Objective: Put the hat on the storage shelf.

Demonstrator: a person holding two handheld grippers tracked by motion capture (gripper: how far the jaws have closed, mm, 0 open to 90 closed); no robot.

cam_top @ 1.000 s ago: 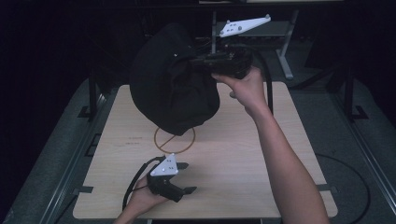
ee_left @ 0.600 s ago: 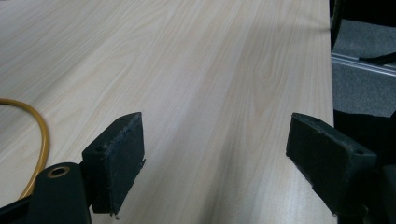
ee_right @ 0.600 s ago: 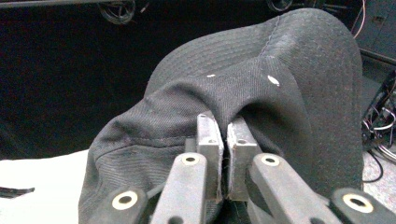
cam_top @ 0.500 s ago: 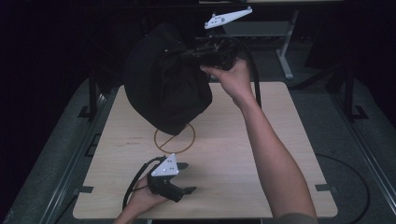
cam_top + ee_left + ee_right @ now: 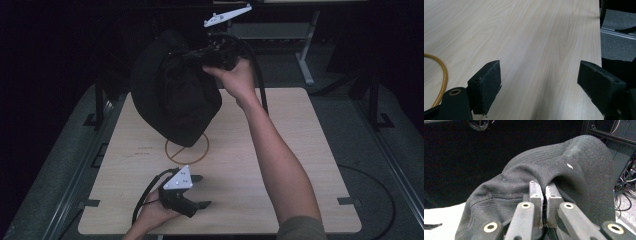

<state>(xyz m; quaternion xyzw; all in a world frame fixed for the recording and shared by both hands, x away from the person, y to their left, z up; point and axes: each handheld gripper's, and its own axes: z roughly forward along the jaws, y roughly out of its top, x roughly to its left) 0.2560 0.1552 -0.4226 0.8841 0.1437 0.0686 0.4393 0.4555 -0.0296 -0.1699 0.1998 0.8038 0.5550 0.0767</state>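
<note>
Reaching forward with arm outstretched, the right gripper [image 5: 197, 54] has its fingers pinched tight on the black bag [image 5: 172, 97].

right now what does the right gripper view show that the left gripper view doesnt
Right gripper view: the right hand-held gripper with its jaws shut on a fold of the black fabric bag, whose woven texture and a small white fleck are plain to see, against a dark background.

Left gripper view: the left hand-held gripper with its jaws wide apart and nothing between them, an orange ring marked on the wood, and grey floor beyond the table edge.

Both: a gripper's own black jaws rising from the bottom, and some of the pale wooden table.
</note>
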